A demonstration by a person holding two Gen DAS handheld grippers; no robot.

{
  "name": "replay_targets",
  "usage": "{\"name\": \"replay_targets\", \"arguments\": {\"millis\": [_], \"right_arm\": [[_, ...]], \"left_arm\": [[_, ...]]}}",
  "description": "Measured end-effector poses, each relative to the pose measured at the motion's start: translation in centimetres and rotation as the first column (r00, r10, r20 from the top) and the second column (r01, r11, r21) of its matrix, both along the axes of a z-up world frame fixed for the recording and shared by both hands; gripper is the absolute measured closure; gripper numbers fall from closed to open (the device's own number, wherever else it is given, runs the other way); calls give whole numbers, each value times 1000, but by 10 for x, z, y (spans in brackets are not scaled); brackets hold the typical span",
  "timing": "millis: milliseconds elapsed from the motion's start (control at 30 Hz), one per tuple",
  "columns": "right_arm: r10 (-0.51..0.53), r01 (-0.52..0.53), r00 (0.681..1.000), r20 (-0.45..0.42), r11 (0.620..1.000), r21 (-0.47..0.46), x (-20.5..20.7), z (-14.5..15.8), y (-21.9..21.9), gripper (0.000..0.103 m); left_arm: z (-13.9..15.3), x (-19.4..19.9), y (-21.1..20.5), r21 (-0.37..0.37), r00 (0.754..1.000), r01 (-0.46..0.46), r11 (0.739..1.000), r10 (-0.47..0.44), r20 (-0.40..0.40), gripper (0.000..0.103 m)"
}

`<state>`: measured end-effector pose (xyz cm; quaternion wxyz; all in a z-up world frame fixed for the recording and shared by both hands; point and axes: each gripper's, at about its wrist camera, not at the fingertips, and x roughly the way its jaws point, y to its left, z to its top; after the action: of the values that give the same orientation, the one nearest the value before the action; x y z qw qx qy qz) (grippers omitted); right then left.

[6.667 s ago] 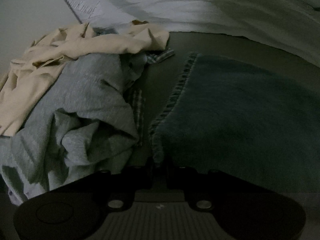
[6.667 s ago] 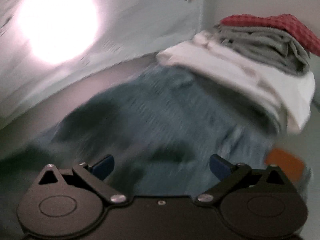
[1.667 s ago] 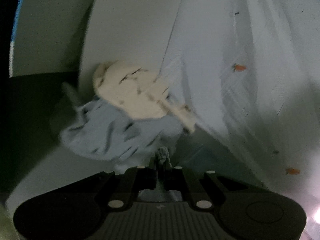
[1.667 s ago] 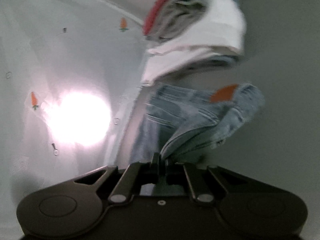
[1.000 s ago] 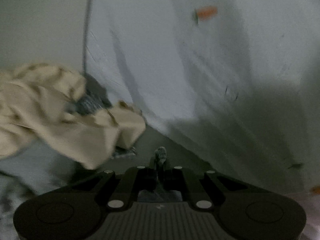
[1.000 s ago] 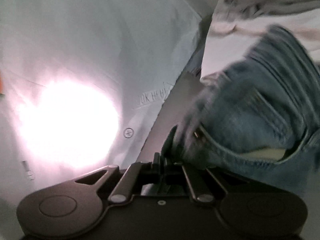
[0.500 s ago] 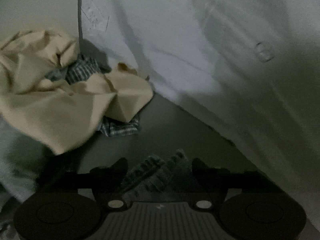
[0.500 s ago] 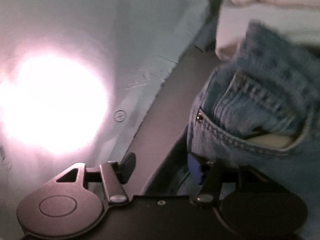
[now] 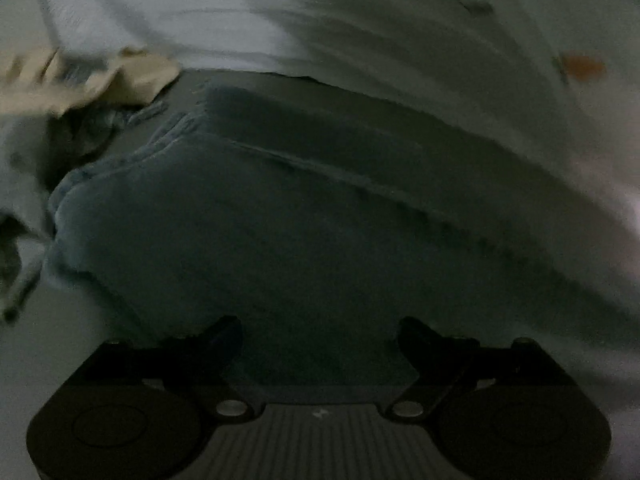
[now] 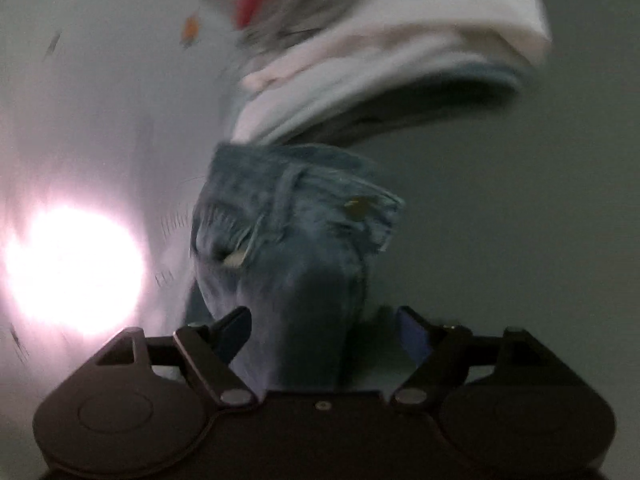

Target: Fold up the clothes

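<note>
**Jeans down on the table, both grippers let go**

Left gripper (image 9: 320,332): fingers (image 9: 224,334) spread wide, just opened, nothing pinched; blue denim jeans (image 9: 304,216) directly ahead, folded flat on the grey table (image 9: 72,344), hem ends bunched toward the left. Beyond the hems, a loose heap of unfolded clothes (image 9: 132,76), cream fabric on top, blurred. Behind everything, a pale sheet (image 9: 360,20) with small orange motifs, hanging down to the table's far edge.

Right gripper (image 10: 324,330): fingers (image 10: 234,328) likewise apart after just opening, blue pads clear of the cloth. Waist end of the jeans (image 10: 288,232) rumpled between and ahead of them, a rivet and a pocket edge showing, nothing gripped. Just past the denim, a stack of folded clothes (image 10: 380,64): white layers, grey above, a red strip at the top, all smeared by motion. Bright glare on the sheet at the left.
</note>
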<state>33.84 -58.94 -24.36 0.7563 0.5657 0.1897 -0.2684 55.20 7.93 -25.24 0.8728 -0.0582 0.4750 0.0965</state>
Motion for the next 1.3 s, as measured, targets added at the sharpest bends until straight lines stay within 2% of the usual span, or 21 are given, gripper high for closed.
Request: {"name": "replay_targets", "arguments": {"millis": [67, 133, 167, 200, 267, 300, 400, 467, 567, 600, 633, 700, 733, 767, 833, 867, 933, 1067, 1133, 1233, 1300], "right_arm": [[-13, 13, 1000, 27, 1000, 20, 3, -6, -5, 21], [4, -3, 1000, 29, 1000, -10, 13, -3, -4, 17], [22, -21, 1000, 22, 999, -32, 20, -2, -5, 22], [47, -47, 999, -6, 998, -42, 28, -2, -7, 43], [82, -85, 995, -64, 995, -47, 41, -1, -12, 65], [85, -89, 994, -62, 995, -51, 43, 1, -16, 77], [107, -112, 993, -49, 986, -120, 44, 15, -27, 83], [124, -132, 990, -70, 983, -127, 46, 14, -30, 83], [93, -100, 990, -105, 993, -63, 42, -3, -34, 79], [99, -107, 988, -115, 992, -68, 42, -1, -33, 76], [111, -132, 980, -166, 985, -116, 45, 6, -28, 72], [117, -197, 946, -301, 948, -250, 50, 22, -14, 38], [113, -244, 921, -374, 913, -326, 53, 30, -3, 30], [111, -310, 890, -443, 859, -408, 55, 37, 11, 24], [97, -435, 830, -549, 729, -529, 51, 43, 45, 18], [89, -489, 801, -592, 669, -560, 48, 44, 62, 14], [84, -585, 743, -664, 564, -583, 43, 39, 97, 10], [108, -738, 640, -761, 364, -569, 30, 23, 176, 8], [103, -768, 621, -777, 278, -577, 13, 21, 217, 7], [26, -779, 619, -785, 143, -610, 16, 14, 262, 5], [-26, -782, 618, -786, 78, -618, 22, 9, 277, 5]], "left_arm": [[-3, 5, -4, 21, 1000, 17, 1000, -17, -20, 7], [-4, 11, -2, 7, 999, 3, 1000, -3, -35, 2], [-4, 13, -2, 3, 999, -7, 1000, 7, -38, 1], [-5, 15, -2, 7, 999, -16, 1000, 16, -39, 0], [-6, 17, -4, 23, 999, -29, 999, 30, -36, 0], [-7, 17, -4, 25, 999, -41, 999, 41, -28, 0], [-6, 17, -5, 27, 999, -41, 999, 42, -26, 0], [-5, 16, -6, 29, 999, -22, 999, 23, -29, 0], [-6, 14, -4, 30, 1000, 1, 1000, 0, -27, 0], [-6, 14, -4, 31, 1000, 6, 1000, -6, -27, 0], [-6, 14, -4, 32, 1000, 10, 999, -9, -26, 0], [-6, 14, -4, 36, 1000, 12, 999, -11, -27, 0], [-6, 14, -5, 38, 1000, 14, 999, -13, -27, 0], [-6, 14, -5, 39, 1000, 15, 999, -14, -28, 0], [-7, 13, -5, 41, 999, 23, 999, -22, -26, 0], [-7, 12, -5, 41, 999, 29, 999, -29, -23, 0], [-7, 10, -5, 41, 999, 45, 998, -44, -18, 0], [-7, 8, -4, 41, 995, 98, 994, -97, -24, 0], [-6, 9, -3, 39, 991, 129, 991, -127, -35, 0], [-6, 10, -1, 38, 985, 171, 985, -169, -39, 0], [-7, 11, 0, 36, 980, 198, 980, -196, -33, 0]]}}
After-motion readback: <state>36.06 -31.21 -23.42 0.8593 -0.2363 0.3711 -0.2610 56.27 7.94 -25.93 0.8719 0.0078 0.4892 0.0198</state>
